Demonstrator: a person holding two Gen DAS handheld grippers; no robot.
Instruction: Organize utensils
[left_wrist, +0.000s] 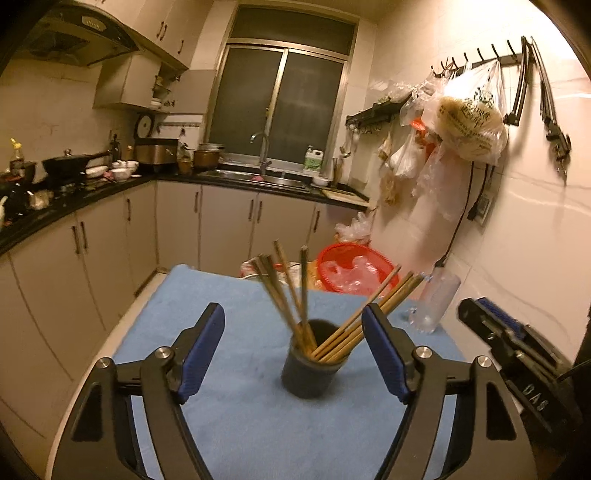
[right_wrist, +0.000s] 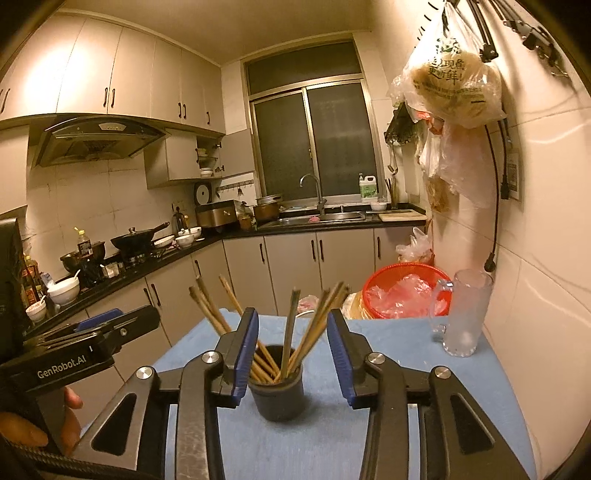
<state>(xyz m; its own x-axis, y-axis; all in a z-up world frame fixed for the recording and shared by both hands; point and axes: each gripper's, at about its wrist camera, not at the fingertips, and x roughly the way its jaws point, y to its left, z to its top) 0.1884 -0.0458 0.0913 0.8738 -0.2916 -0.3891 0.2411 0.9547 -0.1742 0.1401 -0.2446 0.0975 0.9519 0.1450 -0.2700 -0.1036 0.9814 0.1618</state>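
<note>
A dark round holder (left_wrist: 309, 363) stands upright on the blue cloth (left_wrist: 236, 406), with several wooden chopsticks (left_wrist: 291, 295) fanned out of it. My left gripper (left_wrist: 293, 325) is open and empty, its jaws wide on either side of the holder, above it. In the right wrist view the same holder (right_wrist: 277, 384) with chopsticks (right_wrist: 288, 332) sits between the jaws of my right gripper (right_wrist: 291, 328), which is open and empty, not touching. The right gripper shows at the left view's right edge (left_wrist: 509, 343); the left gripper shows at the right view's left edge (right_wrist: 92, 332).
A clear glass mug (right_wrist: 465, 314) stands on the cloth's far right by the tiled wall, seen too in the left view (left_wrist: 436, 302). A red basket (right_wrist: 402, 291) with plastic bags sits behind the table. Kitchen cabinets and a cluttered counter (right_wrist: 147, 258) lie beyond.
</note>
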